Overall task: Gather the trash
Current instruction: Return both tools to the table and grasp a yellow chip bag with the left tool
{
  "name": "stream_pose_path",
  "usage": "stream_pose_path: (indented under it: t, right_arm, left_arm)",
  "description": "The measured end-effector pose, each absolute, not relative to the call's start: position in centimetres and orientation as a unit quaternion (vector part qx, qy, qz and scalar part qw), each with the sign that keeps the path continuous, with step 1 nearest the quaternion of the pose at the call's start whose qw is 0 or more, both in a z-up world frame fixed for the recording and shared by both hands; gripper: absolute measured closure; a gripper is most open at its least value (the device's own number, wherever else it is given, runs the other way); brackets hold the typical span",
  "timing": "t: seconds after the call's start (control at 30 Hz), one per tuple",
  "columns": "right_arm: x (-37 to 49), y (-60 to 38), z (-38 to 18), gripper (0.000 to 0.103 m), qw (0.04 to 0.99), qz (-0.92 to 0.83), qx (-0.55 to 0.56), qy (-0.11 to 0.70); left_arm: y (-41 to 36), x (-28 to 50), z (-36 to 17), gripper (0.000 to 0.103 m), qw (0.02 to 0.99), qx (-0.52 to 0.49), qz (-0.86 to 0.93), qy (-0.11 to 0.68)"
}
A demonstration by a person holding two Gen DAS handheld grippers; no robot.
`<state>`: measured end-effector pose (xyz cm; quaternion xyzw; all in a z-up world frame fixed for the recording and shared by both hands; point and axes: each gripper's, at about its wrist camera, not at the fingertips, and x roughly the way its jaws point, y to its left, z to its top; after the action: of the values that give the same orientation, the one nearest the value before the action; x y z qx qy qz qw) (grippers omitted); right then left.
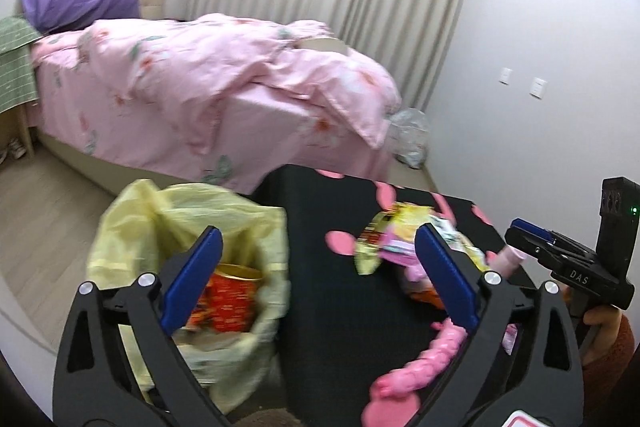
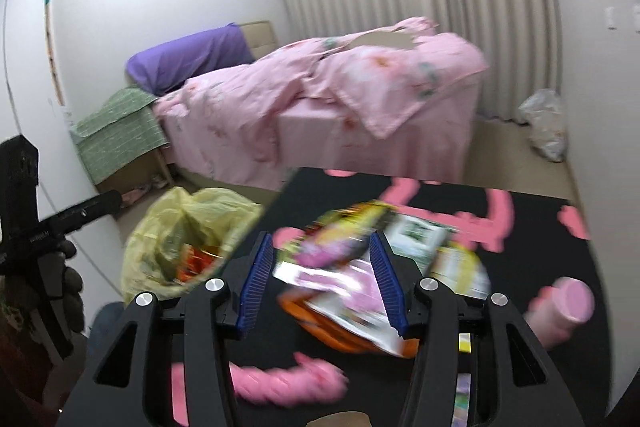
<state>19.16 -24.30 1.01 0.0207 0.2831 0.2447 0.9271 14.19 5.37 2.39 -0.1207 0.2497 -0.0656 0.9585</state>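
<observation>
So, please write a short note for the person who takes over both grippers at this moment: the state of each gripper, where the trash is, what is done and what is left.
Left gripper: open, empty, above the gap between the yellow trash bag and the black table.
Right gripper: open, fingers on either side of the pile of snack wrappers on the table; blur hides whether they touch it.
Done: the bag on the floor, left of the table, already holds a red package.
Left: the wrapper pile, and perhaps the pink bottle lying beside it.
</observation>
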Motion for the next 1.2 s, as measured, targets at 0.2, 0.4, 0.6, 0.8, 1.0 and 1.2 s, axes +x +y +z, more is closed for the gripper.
stream_pose_path:
  t: [0.2,0.4,0.6,0.8,1.0,1.2]
  right_arm:
    - [16.7,-31.0,0.8,0.055,0.941,0.195,0.027,0.275]
    - [15.0,-35.4,0.3,0.055,0.948,0.161,0.040,0.273]
    - [15.0,-37.3,-1.1,0.042,0.944,0.149,0.053,0.291]
    - [15.4,-35.8,-3.1,0.042,0.930,0.163,0.020,0.328]
    - [16.3,-34.9,-4.8,0.042,0.928,0.150,0.002,0.342]
    - [17.7,-35.4,-6.0,0.042,0.924,0.132,0.015,0.360]
  left_arm:
    - [0.8,15.1,1.7,0.011,0.953,-0.113,-0.112,0.260]
    - [-2.8,16.2,0.6,0.011,0.944,-0.094,-0.149,0.280]
    - [-5.1,18.8,-1.5,0.011,0.914,-0.089,-0.215,0.334]
    - [-5.6,26.0,-1.8,0.011,0.902,-0.083,-0.244,0.347]
    - [-6.8,33.7,-4.5,0.018,0.876,-0.077,-0.248,0.406]
    - [-6.4,36.5,-7.1,0.033,0.857,-0.074,-0.244,0.447]
